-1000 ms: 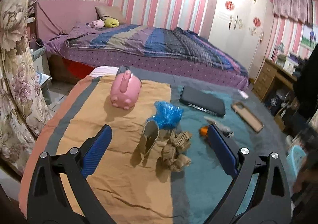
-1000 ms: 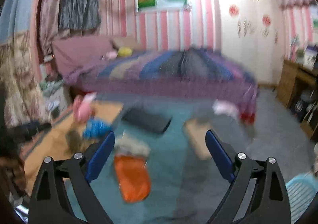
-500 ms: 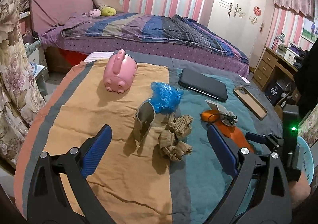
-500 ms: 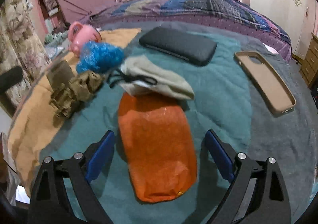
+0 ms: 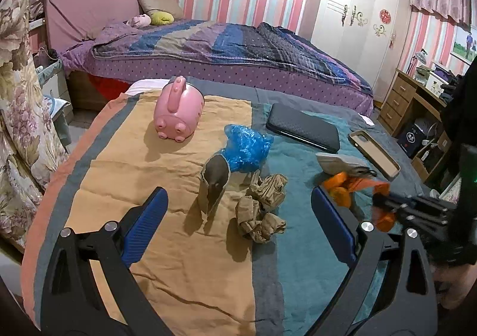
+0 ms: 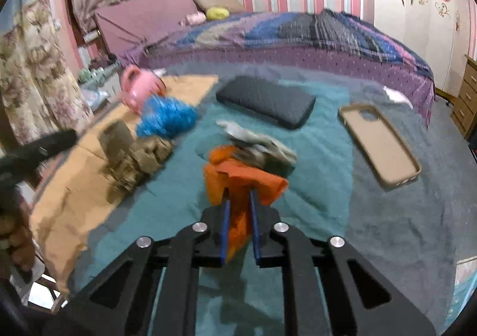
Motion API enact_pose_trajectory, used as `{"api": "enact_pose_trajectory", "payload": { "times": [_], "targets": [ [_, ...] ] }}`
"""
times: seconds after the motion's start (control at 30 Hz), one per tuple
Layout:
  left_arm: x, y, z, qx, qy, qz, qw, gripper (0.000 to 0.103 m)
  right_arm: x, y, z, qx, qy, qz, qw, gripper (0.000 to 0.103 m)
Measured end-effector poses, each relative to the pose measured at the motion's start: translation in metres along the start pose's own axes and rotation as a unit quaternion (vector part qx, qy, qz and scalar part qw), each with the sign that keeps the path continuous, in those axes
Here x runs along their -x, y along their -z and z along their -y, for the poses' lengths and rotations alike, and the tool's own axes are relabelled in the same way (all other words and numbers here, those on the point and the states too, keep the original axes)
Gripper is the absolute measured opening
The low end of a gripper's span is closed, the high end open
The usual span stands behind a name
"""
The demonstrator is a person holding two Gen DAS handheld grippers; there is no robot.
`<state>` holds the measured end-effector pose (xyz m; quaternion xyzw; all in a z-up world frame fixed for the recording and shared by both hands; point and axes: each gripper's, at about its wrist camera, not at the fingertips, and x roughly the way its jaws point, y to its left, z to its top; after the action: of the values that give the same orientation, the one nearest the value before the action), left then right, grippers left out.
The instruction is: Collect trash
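Right gripper [image 6: 238,216] tilted down toward the bed, jaws just closed, blue pads nearly together and pinching the orange wrapper [image 6: 238,184]. Left gripper [image 5: 238,222] angled down too, jaws wide apart, nothing between them. Bare hand [image 6: 16,243] visible at far left edge, right-wrist view.

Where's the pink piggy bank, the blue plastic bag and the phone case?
pink piggy bank [image 5: 179,114]: left wrist view, on its round body.
blue plastic bag [image 5: 246,148]: left wrist view, crinkled middle.
phone case [image 6: 380,142]: right wrist view, inner back.
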<state>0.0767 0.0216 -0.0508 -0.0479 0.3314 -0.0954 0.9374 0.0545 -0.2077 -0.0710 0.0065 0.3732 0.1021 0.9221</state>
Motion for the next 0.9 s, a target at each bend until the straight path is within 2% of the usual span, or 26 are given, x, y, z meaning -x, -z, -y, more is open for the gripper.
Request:
{"api": "enact_pose_trajectory", "payload": {
  "times": [0.17,0.27,0.47,0.7,0.8,0.9],
  "targets": [
    [0.002,-0.001,0.002,0.001,0.001,0.002,1.0,0.094,0.025,-0.005,-0.001,0.0,-0.019,0.035,0.999,0.01],
    [0.006,-0.002,0.005,0.002,0.006,0.008,1.0,0.094,0.05,-0.011,-0.005,0.005,-0.036,0.075,0.996,0.009],
    [0.006,-0.001,0.027,-0.005,0.021,0.011,0.9997,0.094,0.089,-0.017,0.006,-0.015,-0.015,0.132,0.991,0.009],
    [-0.017,0.002,0.087,-0.041,0.052,-0.002,0.9978,0.094,0.102,-0.018,0.036,-0.029,0.028,0.134,0.99,0.006],
    [-0.033,0.002,0.115,-0.057,0.064,-0.008,0.9963,0.094,0.102,-0.019,0.055,-0.041,0.033,0.131,0.99,0.006],
    [-0.049,0.003,0.129,-0.067,0.054,-0.02,0.9961,0.093,0.093,-0.019,0.072,-0.047,0.035,0.121,0.991,0.006]
  ]
}}
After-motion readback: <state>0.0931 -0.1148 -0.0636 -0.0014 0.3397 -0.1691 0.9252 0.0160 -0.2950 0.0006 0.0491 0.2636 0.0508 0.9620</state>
